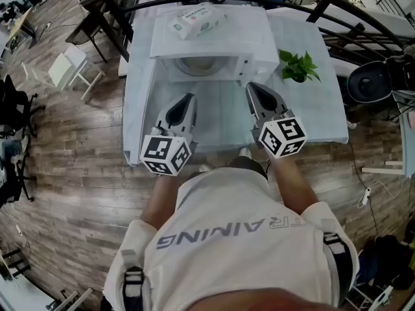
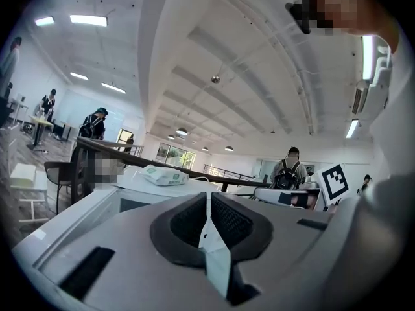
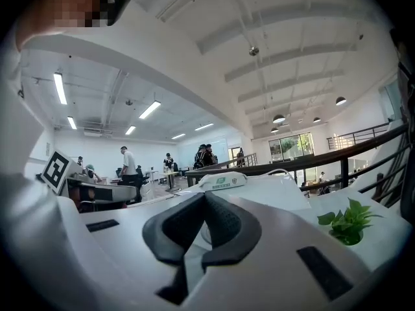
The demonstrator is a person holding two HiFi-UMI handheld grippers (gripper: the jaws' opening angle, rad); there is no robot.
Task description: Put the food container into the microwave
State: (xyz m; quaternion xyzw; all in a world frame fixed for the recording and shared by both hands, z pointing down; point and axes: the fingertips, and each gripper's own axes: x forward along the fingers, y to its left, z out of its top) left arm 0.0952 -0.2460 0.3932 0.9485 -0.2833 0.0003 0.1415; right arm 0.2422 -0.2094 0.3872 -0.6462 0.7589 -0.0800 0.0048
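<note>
The white microwave [image 1: 214, 41] stands at the back of a pale table [image 1: 324, 109], and its front shows an open cavity. Inside the cavity lies a round pale shape [image 1: 194, 66]; I cannot tell whether it is the food container or the turntable. My left gripper [image 1: 188, 98] hovers over the table in front of the microwave, jaws shut with nothing between them. My right gripper [image 1: 251, 86] hangs beside it, also shut and empty. In the left gripper view the left gripper [image 2: 208, 196] points at the microwave [image 2: 110, 203]. The right gripper [image 3: 203, 196] does the same in its view.
A green-and-white wipes packet [image 1: 198, 19] lies on top of the microwave. A small potted plant [image 1: 298, 67] stands on the table to the microwave's right. A dark curved railing [image 1: 363, 15] runs behind the table. White chairs [image 1: 65, 70] stand on the wooden floor at the left.
</note>
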